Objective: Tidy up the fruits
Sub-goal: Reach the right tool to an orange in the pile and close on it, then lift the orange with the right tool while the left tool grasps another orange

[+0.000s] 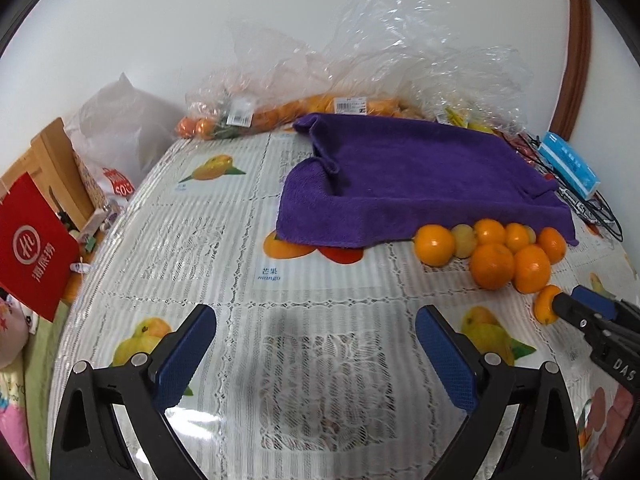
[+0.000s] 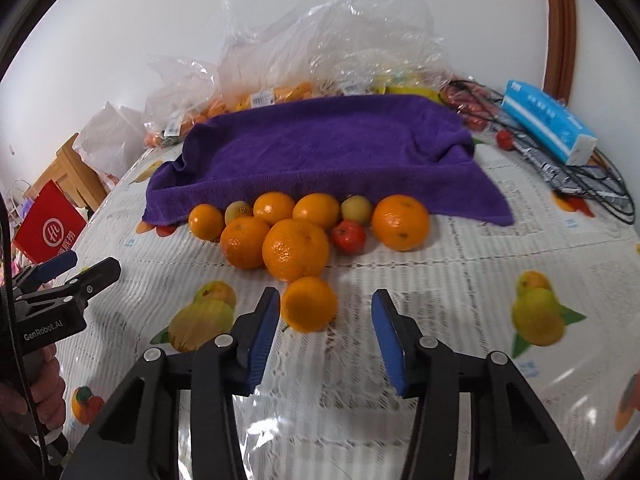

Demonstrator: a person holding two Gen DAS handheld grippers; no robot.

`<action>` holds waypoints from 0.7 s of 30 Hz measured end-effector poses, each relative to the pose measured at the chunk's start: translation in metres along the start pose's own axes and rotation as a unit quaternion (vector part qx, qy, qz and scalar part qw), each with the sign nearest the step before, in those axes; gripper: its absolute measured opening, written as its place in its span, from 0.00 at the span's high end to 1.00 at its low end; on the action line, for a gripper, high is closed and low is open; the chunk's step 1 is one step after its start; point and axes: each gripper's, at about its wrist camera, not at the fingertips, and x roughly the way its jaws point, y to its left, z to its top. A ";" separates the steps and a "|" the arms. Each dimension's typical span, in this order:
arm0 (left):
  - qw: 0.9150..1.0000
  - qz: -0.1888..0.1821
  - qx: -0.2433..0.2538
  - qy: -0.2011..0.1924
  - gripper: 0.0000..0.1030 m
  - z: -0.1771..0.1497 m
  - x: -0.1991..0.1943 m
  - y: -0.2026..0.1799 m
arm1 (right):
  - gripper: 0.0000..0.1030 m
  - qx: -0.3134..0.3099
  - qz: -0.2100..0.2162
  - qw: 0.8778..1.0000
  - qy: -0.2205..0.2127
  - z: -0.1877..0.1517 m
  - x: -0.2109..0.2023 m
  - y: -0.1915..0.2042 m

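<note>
We see a table (image 1: pixel 240 240) under a clear plastic cover printed with fruit pictures, taking up most of both views. On its far half lies a purple towel (image 2: pixel 328 152), draped over something with raised edges. Behind the towel, crumpled clear plastic bags (image 2: pixel 320 40) hold more orange fruit against the white wall. At the far right of the table we see a blue tissue pack (image 2: pixel 548 124) lying on a tangle of black wire.

Along the towel's near edge sits a heap of oranges (image 2: pixel 296 248), touching one another, with two small yellow-green fruits and one small red fruit (image 2: pixel 349 236) among them. One single orange (image 2: pixel 309 304) lies just in front of the heap.

The right gripper (image 2: pixel 326 330) hangs over the table with its jaws parted around that single orange; the left pad is touching or nearly touching the fruit, the right pad stands clear of it, so nothing is gripped. The left gripper (image 1: pixel 316 352) stands wide apart over bare table, well left of the heap, holding nothing.
</note>
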 end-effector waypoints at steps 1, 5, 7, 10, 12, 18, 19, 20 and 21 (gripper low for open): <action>1.000 -0.006 -0.004 0.003 0.03 -0.001 0.003 0.002 | 0.53 -0.001 0.001 1.000 0.003 0.000 0.005 0.000; 0.999 -0.025 -0.018 0.012 0.03 -0.005 0.014 0.009 | 0.57 -0.005 0.005 1.000 0.012 -0.004 0.018 0.002; 0.999 -0.032 -0.019 0.014 0.03 -0.007 0.019 0.009 | 0.58 -0.005 0.003 1.000 0.016 -0.006 0.023 0.003; 0.999 -0.039 -0.021 0.020 0.06 -0.009 0.024 0.009 | 0.66 -0.002 0.009 1.000 0.011 -0.004 0.022 0.003; 0.998 -0.046 -0.024 0.024 0.07 -0.009 0.026 0.007 | 0.67 -0.002 0.008 1.000 0.016 -0.003 0.025 0.004; 0.998 -0.054 -0.007 0.017 0.10 -0.003 0.025 -0.009 | 0.67 -0.002 0.005 1.000 0.015 -0.003 0.022 0.000; 0.998 -0.056 -0.002 0.015 0.10 -0.002 0.025 -0.013 | 0.67 -0.004 0.002 1.000 0.012 -0.003 0.020 -0.003; 0.998 -0.059 0.001 0.014 0.10 -0.001 0.026 -0.016 | 0.67 -0.006 -0.001 1.000 0.011 -0.004 0.019 -0.005; 0.998 -0.062 0.004 0.014 0.11 0.000 0.026 -0.020 | 0.67 -0.008 -0.006 1.000 0.010 -0.005 0.017 -0.007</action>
